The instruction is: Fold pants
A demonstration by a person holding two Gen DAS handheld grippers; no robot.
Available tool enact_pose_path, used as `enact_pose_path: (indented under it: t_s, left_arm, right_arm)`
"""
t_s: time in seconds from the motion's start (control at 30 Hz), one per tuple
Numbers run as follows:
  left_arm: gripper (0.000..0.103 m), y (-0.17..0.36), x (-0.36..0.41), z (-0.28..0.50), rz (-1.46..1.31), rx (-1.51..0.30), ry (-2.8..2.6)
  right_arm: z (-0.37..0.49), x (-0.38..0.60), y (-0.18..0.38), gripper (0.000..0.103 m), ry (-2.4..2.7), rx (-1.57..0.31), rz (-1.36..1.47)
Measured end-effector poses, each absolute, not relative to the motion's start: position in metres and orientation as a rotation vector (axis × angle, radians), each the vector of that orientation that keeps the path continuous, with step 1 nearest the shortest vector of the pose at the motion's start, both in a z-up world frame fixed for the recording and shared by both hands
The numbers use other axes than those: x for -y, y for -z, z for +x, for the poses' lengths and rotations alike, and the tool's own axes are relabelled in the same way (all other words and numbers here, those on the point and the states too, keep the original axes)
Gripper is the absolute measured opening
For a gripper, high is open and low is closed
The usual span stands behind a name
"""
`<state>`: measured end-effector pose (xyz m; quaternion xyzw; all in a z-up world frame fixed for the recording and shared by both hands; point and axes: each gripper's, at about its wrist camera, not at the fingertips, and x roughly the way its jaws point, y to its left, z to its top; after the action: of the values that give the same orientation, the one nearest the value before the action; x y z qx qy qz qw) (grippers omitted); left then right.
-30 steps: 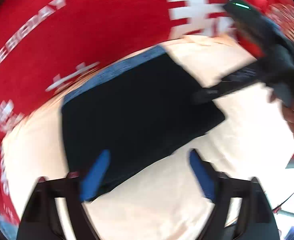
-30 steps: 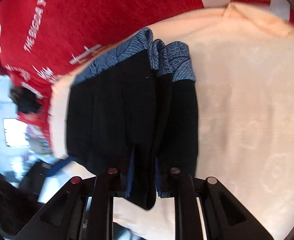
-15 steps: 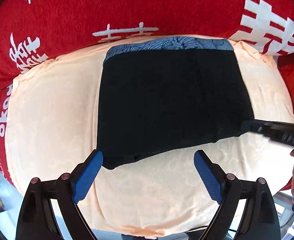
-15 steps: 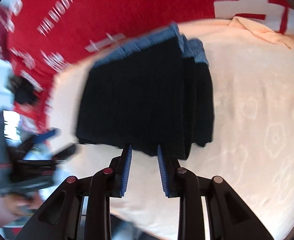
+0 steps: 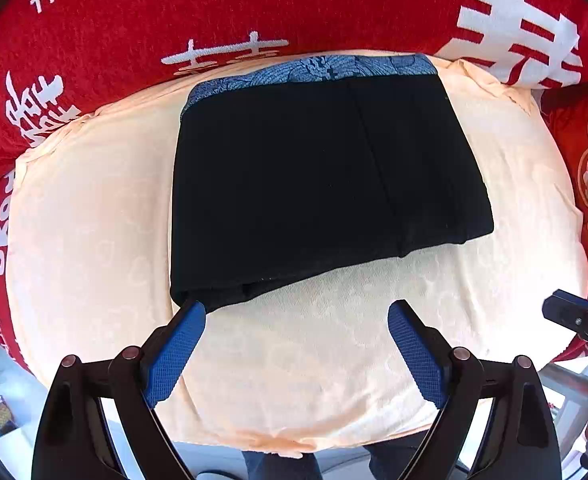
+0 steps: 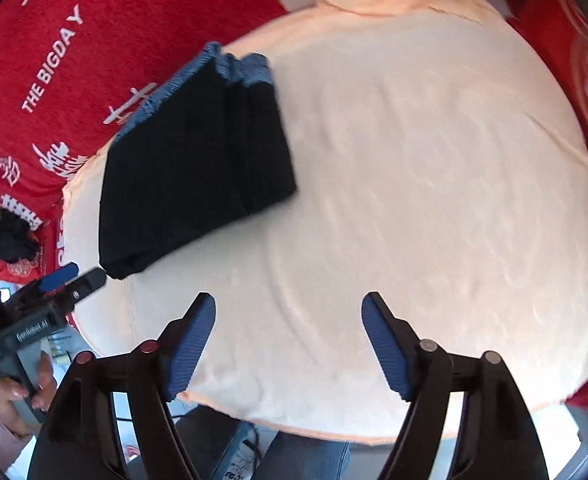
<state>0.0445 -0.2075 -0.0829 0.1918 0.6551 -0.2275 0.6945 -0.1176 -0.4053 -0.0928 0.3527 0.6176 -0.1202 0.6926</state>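
The black pants (image 5: 318, 184) lie folded into a compact rectangle on the peach cloth (image 5: 93, 220), with the blue patterned waistband (image 5: 314, 72) at the far edge. My left gripper (image 5: 296, 332) is open and empty, just short of the pants' near edge. In the right wrist view the folded pants (image 6: 189, 168) lie to the upper left. My right gripper (image 6: 287, 328) is open and empty over bare peach cloth (image 6: 434, 180), apart from the pants. The left gripper (image 6: 73, 276) shows at the left edge there, near the pants' corner.
A red blanket with white lettering (image 5: 253, 4) surrounds the peach cloth at the back and sides. The right gripper's tip (image 5: 574, 316) shows at the right edge of the left wrist view. The table's front edge (image 5: 273, 446) is close below the grippers.
My right gripper has let go of the pants, opened wide and pulled back to the right. The pants now lie flat and folded. My left gripper has drawn back slightly.
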Motion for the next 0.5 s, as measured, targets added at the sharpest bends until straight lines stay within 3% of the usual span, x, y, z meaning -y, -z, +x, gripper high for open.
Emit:
enact_pose_path:
  t_s: [0.5]
  left_arm:
    - [0.093, 0.095, 0.195, 0.061, 0.368, -1.486, 0.436]
  right_arm:
    - [-0.121, 0.407, 0.083, 0.079, 0.259, -1.379, 0.792]
